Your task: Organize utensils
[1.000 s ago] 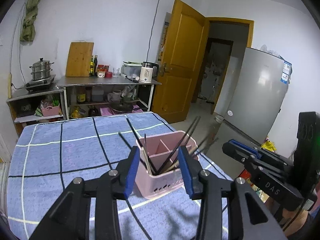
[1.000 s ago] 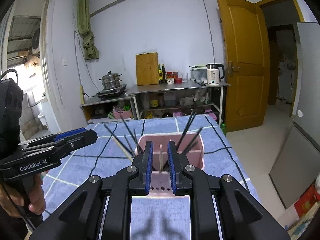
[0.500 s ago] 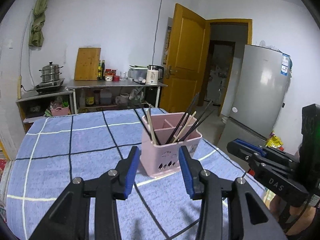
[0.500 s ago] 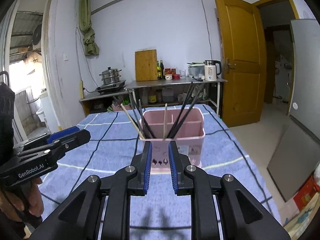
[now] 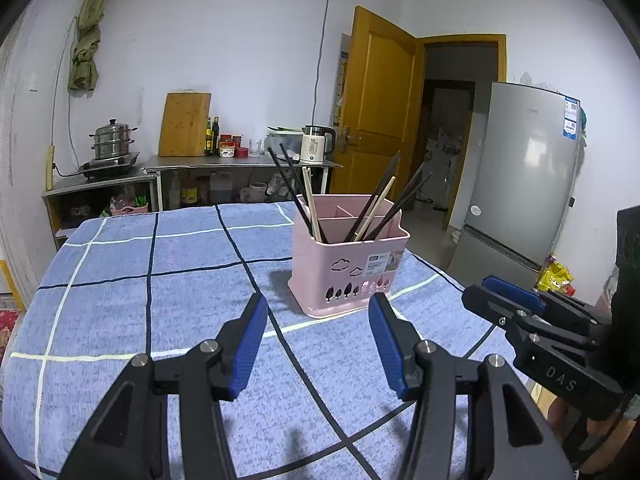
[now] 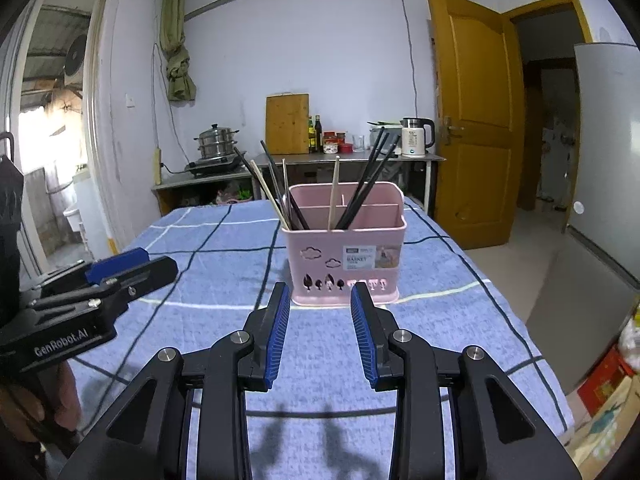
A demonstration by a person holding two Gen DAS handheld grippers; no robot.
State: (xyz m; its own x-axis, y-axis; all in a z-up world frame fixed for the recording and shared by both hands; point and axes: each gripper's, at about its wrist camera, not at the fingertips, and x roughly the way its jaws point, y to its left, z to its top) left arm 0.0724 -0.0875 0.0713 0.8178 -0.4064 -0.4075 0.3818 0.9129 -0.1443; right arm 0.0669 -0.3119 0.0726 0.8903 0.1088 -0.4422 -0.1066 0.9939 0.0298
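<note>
The desk point(image 5: 120, 280) in front of me is covered with a blue cloth crossed by dark and white lines, and it fills the lower part of both views. Behind it, against the white wall, stands a metal shelf unit point(image 6: 344, 158) with a wooden cutting board point(image 6: 287, 123), a white kettle point(image 6: 416, 142) and a steel steamer pot point(image 6: 216, 144). A yellow door point(image 6: 476, 120) stands open at the right, and a grey fridge point(image 5: 524, 172) shows in the left wrist view.

On the cloth sits the pink utensil basket point(image 6: 344, 256), upright, with partitions inside. Dark and pale chopsticks point(image 6: 360, 184) lean out of its compartments, some to the left side and some to the right.

My right tongs point(image 6: 320, 300) point straight at the basket's front wall, just short of its base and apart from it. Their jaws are opening, with only cloth between the blue pads. My left tongs point(image 5: 318, 312) are spread wider, jaws also opening and holding nothing; the basket stands ahead of them, slightly right of centre, near but not touching.

Each tool shows in the other's view: the left one point(image 6: 92, 280) at the left edge, well apart from the basket, the right one point(image 5: 532, 320) at the right edge.
</note>
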